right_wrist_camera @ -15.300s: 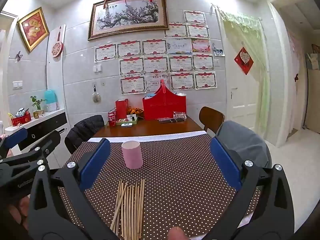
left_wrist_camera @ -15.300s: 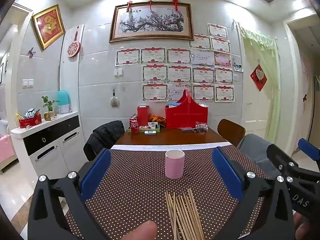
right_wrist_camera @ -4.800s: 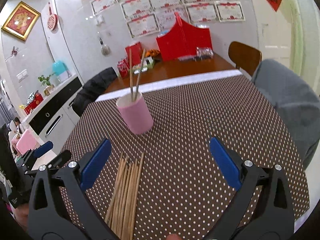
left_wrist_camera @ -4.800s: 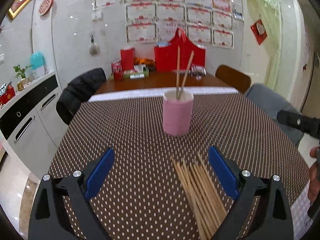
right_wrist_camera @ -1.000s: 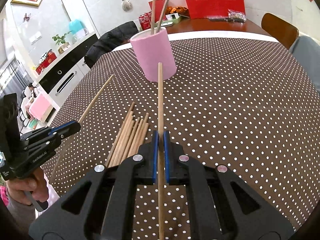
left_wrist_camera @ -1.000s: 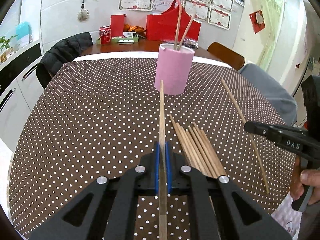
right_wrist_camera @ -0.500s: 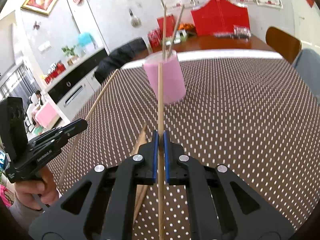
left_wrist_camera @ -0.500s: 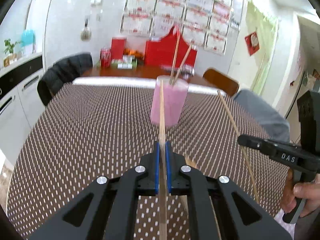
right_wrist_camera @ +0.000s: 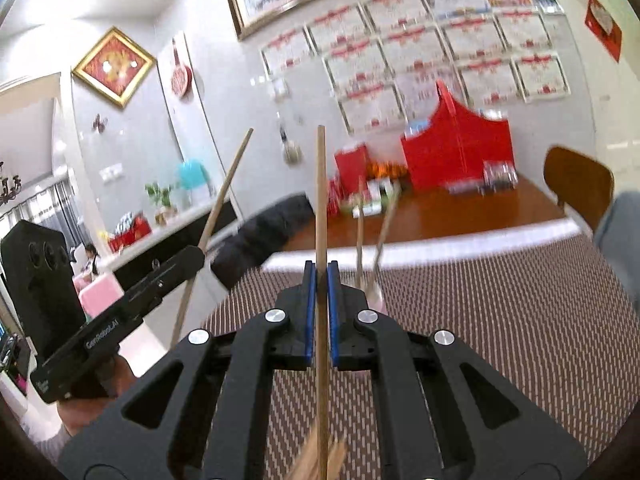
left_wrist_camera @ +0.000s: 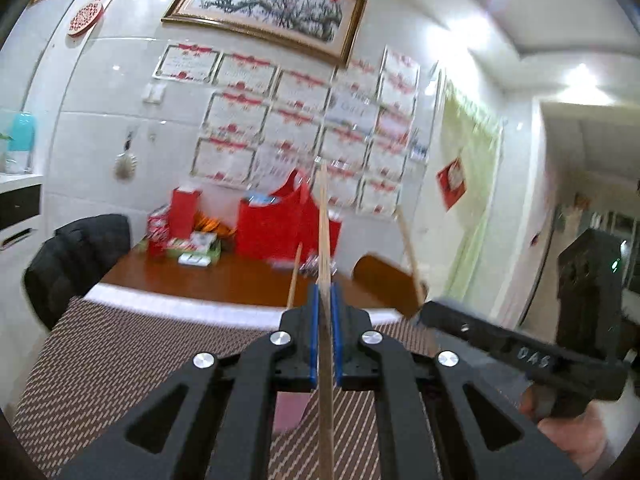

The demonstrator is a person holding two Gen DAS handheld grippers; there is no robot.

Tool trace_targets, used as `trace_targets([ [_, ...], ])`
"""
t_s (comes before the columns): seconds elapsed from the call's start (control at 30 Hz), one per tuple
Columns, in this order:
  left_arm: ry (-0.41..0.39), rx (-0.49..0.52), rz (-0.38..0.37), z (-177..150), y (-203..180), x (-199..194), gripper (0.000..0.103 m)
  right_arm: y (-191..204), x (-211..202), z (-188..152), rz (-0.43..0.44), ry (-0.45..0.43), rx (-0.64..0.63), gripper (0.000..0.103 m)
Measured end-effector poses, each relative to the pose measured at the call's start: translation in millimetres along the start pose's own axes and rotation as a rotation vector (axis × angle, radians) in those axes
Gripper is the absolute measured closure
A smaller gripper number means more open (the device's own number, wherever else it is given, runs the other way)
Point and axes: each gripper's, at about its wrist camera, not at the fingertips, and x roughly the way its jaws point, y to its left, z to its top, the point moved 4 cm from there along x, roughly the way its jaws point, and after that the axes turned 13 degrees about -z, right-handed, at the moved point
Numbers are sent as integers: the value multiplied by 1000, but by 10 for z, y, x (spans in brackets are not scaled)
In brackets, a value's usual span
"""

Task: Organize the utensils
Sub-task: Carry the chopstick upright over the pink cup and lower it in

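Note:
My left gripper (left_wrist_camera: 325, 296) is shut on a wooden chopstick (left_wrist_camera: 324, 232) that points up and away. The pink cup (left_wrist_camera: 290, 412) sits just below and behind its jaws, mostly hidden, with one chopstick (left_wrist_camera: 294, 276) sticking out of it. My right gripper (right_wrist_camera: 319, 276) is shut on another chopstick (right_wrist_camera: 320, 184), held upright. The pink cup (right_wrist_camera: 374, 294) shows just right of its jaws with two chopsticks (right_wrist_camera: 380, 232) standing in it. The chopstick pile (right_wrist_camera: 320, 462) lies at the bottom edge. Each gripper shows in the other's view, the right gripper (left_wrist_camera: 434, 312) and the left gripper (right_wrist_camera: 196, 256), each holding its stick.
The dotted brown tablecloth (right_wrist_camera: 500, 320) covers the near table. Red boxes (right_wrist_camera: 456, 156) and small items stand on the bare wood at the far end. A brown chair (right_wrist_camera: 578, 184) is at the right, a black jacket on a chair (left_wrist_camera: 76, 256) at the left.
Both grippers have lifted and tilted upward with their chopsticks, closing in on the pink cup. The cup has dropped low in both views, partly behind the jaws.

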Motion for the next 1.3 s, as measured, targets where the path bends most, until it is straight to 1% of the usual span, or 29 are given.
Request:
trace_targets([
  [0.13, -78, -12, -60, 244, 100, 250, 97, 77, 226, 319, 7, -69, -5, 97],
  [0.27, -143, -16, -110, 359, 184, 461, 97, 52, 472, 541, 3, -118, 13, 97],
  [0.4, -178, -56, -128, 363, 384, 687, 97, -1, 747, 623, 11, -127, 50, 97],
  [0.53, -195, -113, -140, 301, 630, 967, 97, -35, 1006, 611, 10, -126, 73, 97],
  [0.67, -182, -136, -148, 158, 806, 1229, 97, -79, 1284, 505, 0, -111, 80, 97],
  [0.87, -131, -114, -139, -118, 938, 1526, 97, -173, 1534, 294, -11, -82, 85, 97],
  [1.1, -103, -123, -114, -320, 1032, 1605, 97, -204, 1576, 163, -24, -57, 65, 97],
  [1.3, -76, -143, -56, -443, 1138, 1558, 96, -204, 1524, 121, -54, -27, 47, 96],
])
